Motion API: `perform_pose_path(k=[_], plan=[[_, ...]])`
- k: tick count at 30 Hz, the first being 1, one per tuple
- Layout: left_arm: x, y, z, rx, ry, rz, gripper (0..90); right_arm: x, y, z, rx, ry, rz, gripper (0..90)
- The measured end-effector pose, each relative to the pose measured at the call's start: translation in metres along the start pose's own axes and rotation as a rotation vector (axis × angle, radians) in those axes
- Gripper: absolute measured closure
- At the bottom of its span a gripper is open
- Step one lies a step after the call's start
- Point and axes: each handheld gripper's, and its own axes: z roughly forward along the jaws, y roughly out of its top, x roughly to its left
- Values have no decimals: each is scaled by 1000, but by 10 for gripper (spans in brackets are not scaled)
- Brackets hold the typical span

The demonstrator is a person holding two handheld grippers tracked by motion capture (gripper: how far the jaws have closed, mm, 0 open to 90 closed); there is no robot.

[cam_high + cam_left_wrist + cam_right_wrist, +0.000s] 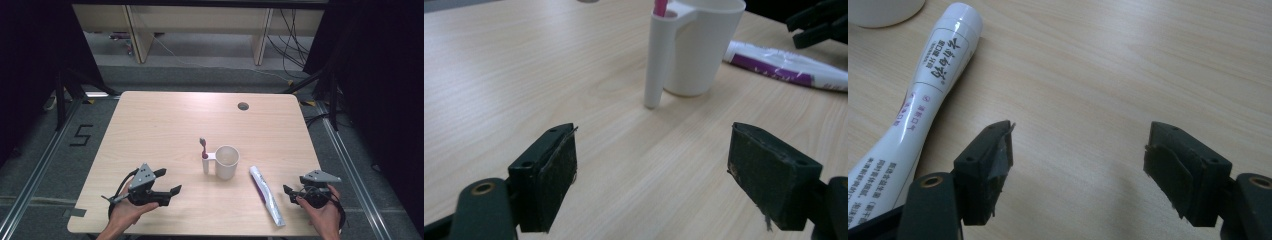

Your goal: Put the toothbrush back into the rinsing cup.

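On the wooden table (150, 120), a white cup (227, 162) with a toothbrush (203, 147) stands mid-table. A toothpaste tube (266, 194) lies right of it. The left gripper (167, 182) and right gripper (290, 192) are both open, holding nothing.

Your pale wooden tabletop (165, 125) has a small round hole (243, 106) near its far edge; beyond it stand light wooden shelf units (200, 30) with loose black cables (290, 40)

At the lower left of the frame my left gripper (167, 183) is black, topped by a grey three-cornered plate, a black cable looping behind. My right gripper (290, 192), lower right, matches it; brass-ringed screw holes mark both jaw arms
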Motion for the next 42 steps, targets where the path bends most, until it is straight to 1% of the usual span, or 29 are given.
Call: perform_pose_path(k=[1, 2, 3, 4, 6, 11, 12, 13, 14, 16, 17, 18, 20, 21, 22, 25, 26, 28, 30, 31, 32, 33, 34, 35, 37, 38, 39, 40, 42], plan=[[1, -3, -1, 10, 2, 5, 196, 1, 0, 0, 11, 10, 19, 280], [1, -4, -1, 16, 3, 2, 196, 0, 1, -1, 5, 1, -8, 280], [1, -6, -3, 27, 12, 6, 196, -1, 1, -1, 0, 3, -12, 281], [2, -7, -3, 32, 10, 9, 196, 1, 2, -2, 15, 12, 18, 290], [2, -9, -4, 31, 10, 4, 196, 0, 2, -3, 8, 10, -2, 294], [4, -15, -8, 44, 22, 1, 196, 1, 3, -4, 17, 15, 10, 301], [4, -16, -9, 47, 24, -4, 196, 0, 4, -4, 11, 15, -6, 305], [4, -16, -9, 42, 21, -7, 196, 1, 4, -4, -1, 15, 2, 314], [5, -17, -11, 49, 25, -8, 196, 3, 4, -5, 7, 8, 14, 329], [5, -19, -14, 53, 26, -6, 196, 3, 6, -6, -2, 24, 0, 350], [6, -20, -15, 51, 28, -10, 196, 1, 6, -5, -22, 27, -25, 356], [6, -20, -17, 56, 37, -9, 196, 3, 6, -6, -16, 9, -17, 365], [7, -21, -20, 49, 40, -17, 196, 3, 6, -6, -21, 15, -28, 389], [7, -22, -21, 47, 40, -18, 195, 3, 7, -7, -15, 39, -12, 408], [7, -22, -22, 54, 45, -18, 196, 5, 6, -8, -20, 26, -8, 414], [9, -24, -24, 56, 44, -23, 195, 6, 7, -12, -28, 29, -13, 460], [9, -25, -24, 59, 48, -27, 195, 5, 7, -11, -29, 45, -15, 475], [9, -26, -24, 63, 49, -32, 193, 10, 7, -15, -35, 40, 30, 513], [10, -26, -24, 70, 43, -25, 194, 11, 7, -18, -38, 55, 40, 552], [10, -27, -24, 69, 44, -28, 193, 9, 8, -18, -53, 64, 7, 565], [10, -27, -24, 74, 45, -23, 193, 13, 8, -20, -53, 72, 24, 579], [10, -27, -24, 74, 46, -24, 193, 12, 9, -21, -59, 77, -4, 616], [10, -28, -23, 71, 45, -29, 193, 14, 10, -21, -56, 110, -5, 621], [10, -28, -24, 79, 51, -28, 193, 16, 11, -23, -51, 116, -10, 635], [10, -28, -23, 80, 50, -32, 193, 24, 11, -26, -46, 134, 16, 662], [11, -29, -23, 88, 48, -22, 193, 25, 12, -26, -57, 135, -4, 670], [11, -29, -23, 88, 50, -24, 193, 29, 13, -28, -56, 150, -7, 684], [10, -29, -22, 76, 48, -39, 193, 30, 14, -29, -62, 147, -30, 694], [10, -29, -22, 88, 52, -26, 193, 36, 16, -31, -68, 169, -41, 711]])
